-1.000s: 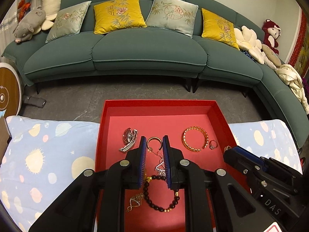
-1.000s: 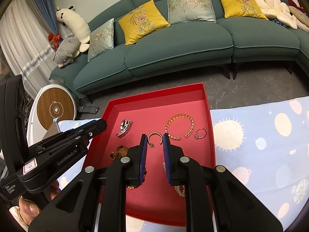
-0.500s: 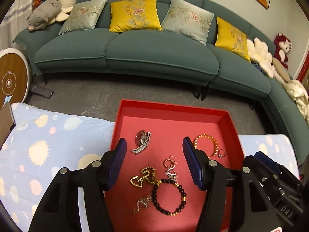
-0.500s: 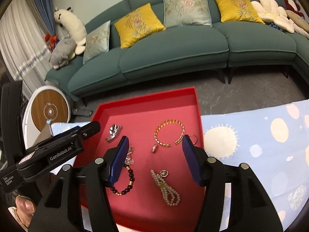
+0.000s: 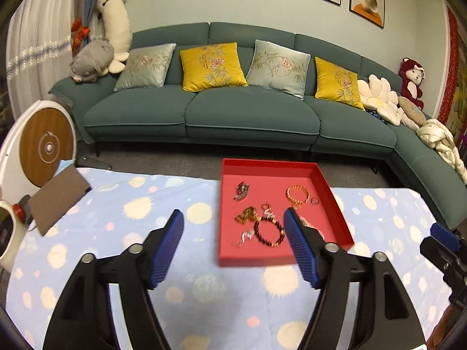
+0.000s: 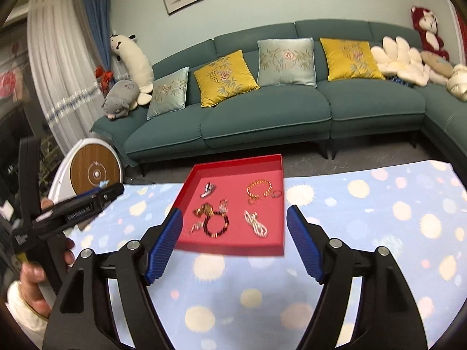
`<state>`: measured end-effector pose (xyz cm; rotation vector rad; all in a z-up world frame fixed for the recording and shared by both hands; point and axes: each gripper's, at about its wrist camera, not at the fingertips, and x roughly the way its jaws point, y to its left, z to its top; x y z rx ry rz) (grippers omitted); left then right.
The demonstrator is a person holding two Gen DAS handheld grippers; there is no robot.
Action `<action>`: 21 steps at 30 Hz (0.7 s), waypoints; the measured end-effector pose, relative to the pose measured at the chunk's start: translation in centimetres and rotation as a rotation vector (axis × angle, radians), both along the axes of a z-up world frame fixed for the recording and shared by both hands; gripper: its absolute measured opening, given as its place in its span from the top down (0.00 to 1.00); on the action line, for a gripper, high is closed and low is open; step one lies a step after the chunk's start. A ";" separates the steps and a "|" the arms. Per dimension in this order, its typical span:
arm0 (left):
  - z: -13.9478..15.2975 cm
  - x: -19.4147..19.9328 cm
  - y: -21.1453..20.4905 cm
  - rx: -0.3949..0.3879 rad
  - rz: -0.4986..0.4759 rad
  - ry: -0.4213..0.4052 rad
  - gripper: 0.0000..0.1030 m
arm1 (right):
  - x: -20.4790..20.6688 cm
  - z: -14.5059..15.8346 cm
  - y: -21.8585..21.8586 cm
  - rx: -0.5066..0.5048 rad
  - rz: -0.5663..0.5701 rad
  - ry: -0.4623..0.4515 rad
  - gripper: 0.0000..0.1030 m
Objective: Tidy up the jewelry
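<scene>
Left wrist view: left gripper [image 5: 233, 248] opening, nothing between pads. Red tray [image 5: 335, 201] on spotted cloth [image 5: 116, 218] holds the jewelry, beaded bracelet [image 5: 268, 232] nearest. Right gripper [image 6: 234, 240] opening, empty. Advice: descend squarely over one piece.

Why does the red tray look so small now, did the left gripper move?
Yes. The left gripper pulled back from the red tray, its opening jaws empty.

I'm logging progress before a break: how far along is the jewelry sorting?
Looks nearly done: every visible piece, including the gold bangle, dark bead bracelet and pearl strand, lies in the red tray. In hand: nothing; the left gripper and right gripper are opening, empty. Left: no loose jewelry shows on the tablecloth.
</scene>
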<state>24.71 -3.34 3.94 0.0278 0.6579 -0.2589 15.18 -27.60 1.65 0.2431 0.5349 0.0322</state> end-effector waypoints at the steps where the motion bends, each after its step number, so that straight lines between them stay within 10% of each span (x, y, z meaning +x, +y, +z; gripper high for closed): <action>1: -0.2 -1.3 0.3 0.005 0.008 -0.011 0.28 | -1.1 -0.2 0.7 -0.023 -0.008 -0.002 0.21; 21: -9.8 -6.4 1.4 0.083 0.060 0.174 0.27 | -3.7 -6.8 6.1 -0.121 -0.048 0.102 0.09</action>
